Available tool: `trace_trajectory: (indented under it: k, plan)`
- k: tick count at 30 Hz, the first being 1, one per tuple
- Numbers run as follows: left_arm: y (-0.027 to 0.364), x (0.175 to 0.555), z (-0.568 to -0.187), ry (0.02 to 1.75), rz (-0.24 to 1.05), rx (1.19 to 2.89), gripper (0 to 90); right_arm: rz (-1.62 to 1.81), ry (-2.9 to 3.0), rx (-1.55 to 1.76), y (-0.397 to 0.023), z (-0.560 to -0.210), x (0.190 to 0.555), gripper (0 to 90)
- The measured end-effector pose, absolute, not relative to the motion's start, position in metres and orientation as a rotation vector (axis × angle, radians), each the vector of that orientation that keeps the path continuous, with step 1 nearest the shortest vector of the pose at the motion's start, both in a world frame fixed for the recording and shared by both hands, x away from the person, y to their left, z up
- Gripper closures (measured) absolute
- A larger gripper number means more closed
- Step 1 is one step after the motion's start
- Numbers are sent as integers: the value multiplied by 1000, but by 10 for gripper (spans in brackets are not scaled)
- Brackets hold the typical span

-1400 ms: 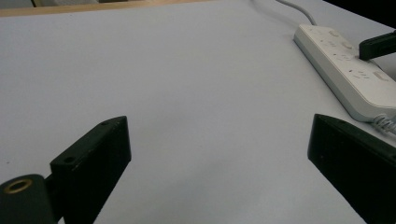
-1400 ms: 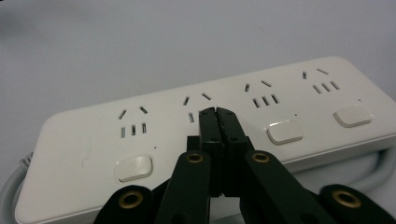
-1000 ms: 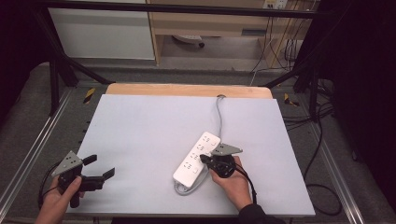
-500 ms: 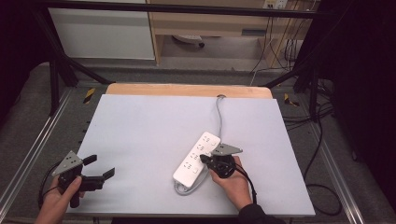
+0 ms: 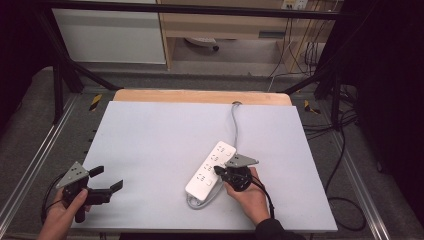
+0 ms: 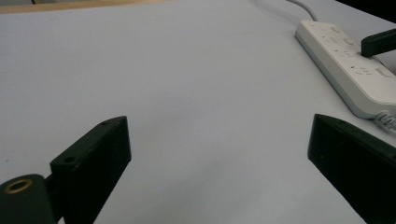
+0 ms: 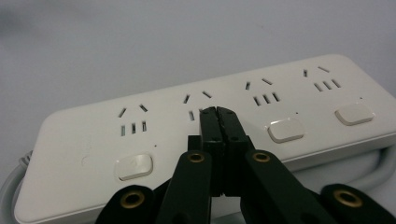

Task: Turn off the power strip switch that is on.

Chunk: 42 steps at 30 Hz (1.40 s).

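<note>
Pale grey table (image 5: pixel 165 145) bears a white power strip (image 5: pixel 210 171).

Looks like lab or test room, not home. Desk (image 5: pixel 150 135) has pale sheet over wood top and sits inside black metal frame (image 5: pixel 60 75) with rails (image 5: pixel 30 175) along sides. Loose cables (image 5: pixel 300 55) pile up on grey floor behind. Dark curtains (image 5: pixel 390 75) at edges, plain cabinet (image 5: pixel 110 35) at back.

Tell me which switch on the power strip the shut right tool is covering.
The second switch from the left in the right gripper view, hidden behind the right tool. The other three switches on the power strip show uncovered.
</note>
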State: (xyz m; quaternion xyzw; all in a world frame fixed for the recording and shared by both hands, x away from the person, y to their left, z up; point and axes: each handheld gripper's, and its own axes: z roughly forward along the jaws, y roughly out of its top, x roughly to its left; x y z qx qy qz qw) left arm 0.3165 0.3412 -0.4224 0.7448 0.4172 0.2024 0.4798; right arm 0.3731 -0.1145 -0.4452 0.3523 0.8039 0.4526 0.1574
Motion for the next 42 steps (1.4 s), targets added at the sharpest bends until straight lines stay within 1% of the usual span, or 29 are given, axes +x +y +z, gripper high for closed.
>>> trace_trajectory:
  k: [42]
  plan:
    - [342, 316, -423, 1021, 491, 1811, 61, 1283, 2297, 1020, -113, -444, 373, 900]
